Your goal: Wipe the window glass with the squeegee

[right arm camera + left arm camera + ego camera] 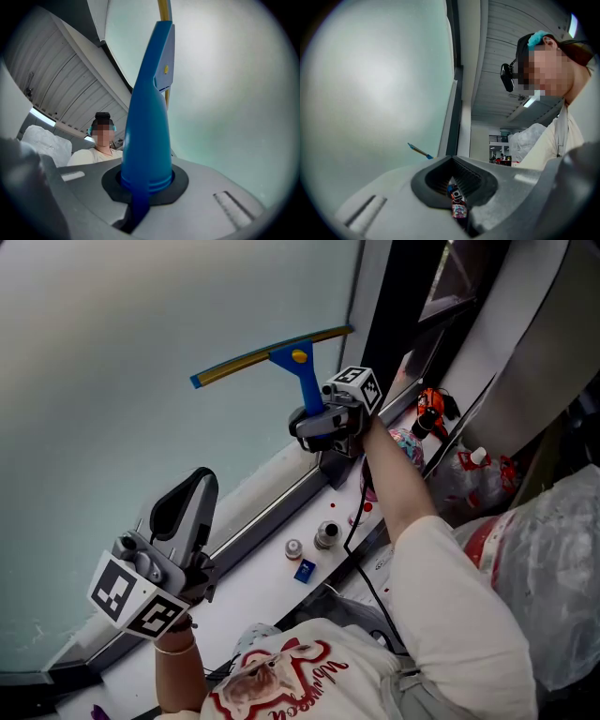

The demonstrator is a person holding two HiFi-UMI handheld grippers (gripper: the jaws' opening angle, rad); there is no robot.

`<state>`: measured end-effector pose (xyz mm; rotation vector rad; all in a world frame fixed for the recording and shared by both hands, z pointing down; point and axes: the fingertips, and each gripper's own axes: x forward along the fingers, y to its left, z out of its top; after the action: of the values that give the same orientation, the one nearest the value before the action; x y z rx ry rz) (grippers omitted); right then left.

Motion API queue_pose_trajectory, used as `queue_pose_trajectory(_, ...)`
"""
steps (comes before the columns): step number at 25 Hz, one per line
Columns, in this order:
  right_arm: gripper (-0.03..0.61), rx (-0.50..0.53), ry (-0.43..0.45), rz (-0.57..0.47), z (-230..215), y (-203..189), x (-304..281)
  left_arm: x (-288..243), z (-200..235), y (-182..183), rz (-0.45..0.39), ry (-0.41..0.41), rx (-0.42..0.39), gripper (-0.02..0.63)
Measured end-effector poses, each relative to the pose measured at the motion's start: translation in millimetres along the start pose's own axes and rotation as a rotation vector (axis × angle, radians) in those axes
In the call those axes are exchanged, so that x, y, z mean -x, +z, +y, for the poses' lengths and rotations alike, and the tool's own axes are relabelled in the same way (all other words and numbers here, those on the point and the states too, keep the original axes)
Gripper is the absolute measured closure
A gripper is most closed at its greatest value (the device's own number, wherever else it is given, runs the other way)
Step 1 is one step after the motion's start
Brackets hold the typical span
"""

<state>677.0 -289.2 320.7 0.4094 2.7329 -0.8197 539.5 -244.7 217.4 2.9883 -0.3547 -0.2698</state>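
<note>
Here, pale window glass [141,352] meets white sill [246,585].

Head view steeply down from above; gripper views close along their jaws; window glass [122,352] common to all.

One squeegee [272,354]. Two grippers: left gripper [192,493], right gripper [315,420]. Two small jars [294,548] [326,534] and one blue block [305,570] on the sill [267,592].
</note>
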Motion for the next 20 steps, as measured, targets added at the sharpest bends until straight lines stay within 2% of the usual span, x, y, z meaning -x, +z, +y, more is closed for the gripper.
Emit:
queue_pose_trajectory(12,0.545,-0.038,-0.024,0.0,-26,-65,15,20,5,-57,0.01,0.006,0.045,0.614)
queue_pose_trajectory(20,0.541,-0.059,-0.034,-0.02,-33,-70,21,16,13,-53,0.012,-0.004,0.09,0.614)
